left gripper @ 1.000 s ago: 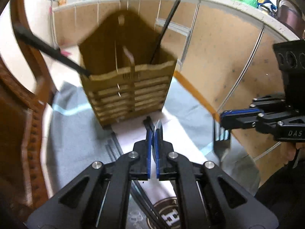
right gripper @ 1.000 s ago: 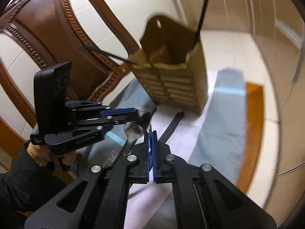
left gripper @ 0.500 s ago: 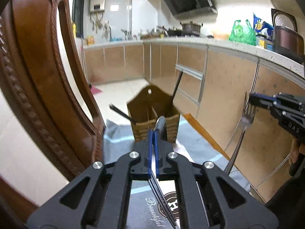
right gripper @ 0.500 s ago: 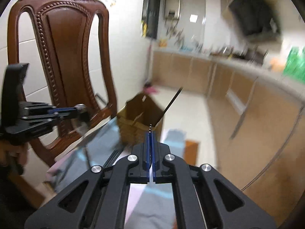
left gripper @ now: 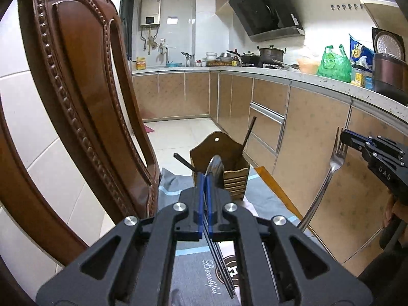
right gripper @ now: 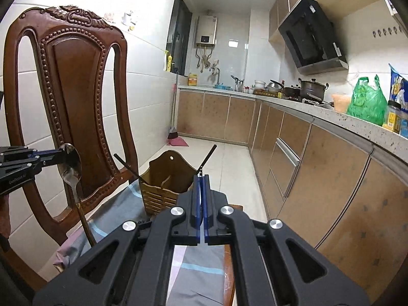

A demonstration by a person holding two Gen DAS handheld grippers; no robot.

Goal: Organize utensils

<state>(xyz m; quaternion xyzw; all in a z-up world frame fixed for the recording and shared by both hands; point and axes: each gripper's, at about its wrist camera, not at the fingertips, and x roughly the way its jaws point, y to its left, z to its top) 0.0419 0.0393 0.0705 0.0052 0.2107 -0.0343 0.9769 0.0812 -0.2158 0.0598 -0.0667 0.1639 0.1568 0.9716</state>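
Left fingers (left gripper: 206, 178): mine, pinched tight on the bowl of a spoon (right gripper: 71, 164), its handle hanging down at 6 o'clock over the cloth

Right fingers (right gripper: 202, 178): mine as well, clamped on the tines of a fork (left gripper: 336, 158), the long handle slanting down toward 7 o'clock

Handling, my guess: both pieces are thin stiff metal, light and slick; held by the head end they can swing or slip, so I would keep the squeeze firm and lead each handle in first

Chopsticks (left gripper: 219, 257): a dark pair lying flat on the printed cloth right under my left fingers, not yet picked up; thin and likely to roll, best taken near the middle

Cloth (left gripper: 193, 280): grey with pale blue stripes, covering the table in front of me

Wooden holder (right gripper: 165, 188): at 12 o'clock on the cloth, slatted front, tall back board, a divider making two pockets; one dark chopstick leans out toward 10 o'clock, another toward 1 o'clock

Room to move: the carved chair back (right gripper: 74, 97) stands close at 9 o'clock and the cabinet fronts (left gripper: 301, 153) close at 3 o'clock; the table's orange edge (left gripper: 278, 191) runs just right of the holder, so the clear way in is from above
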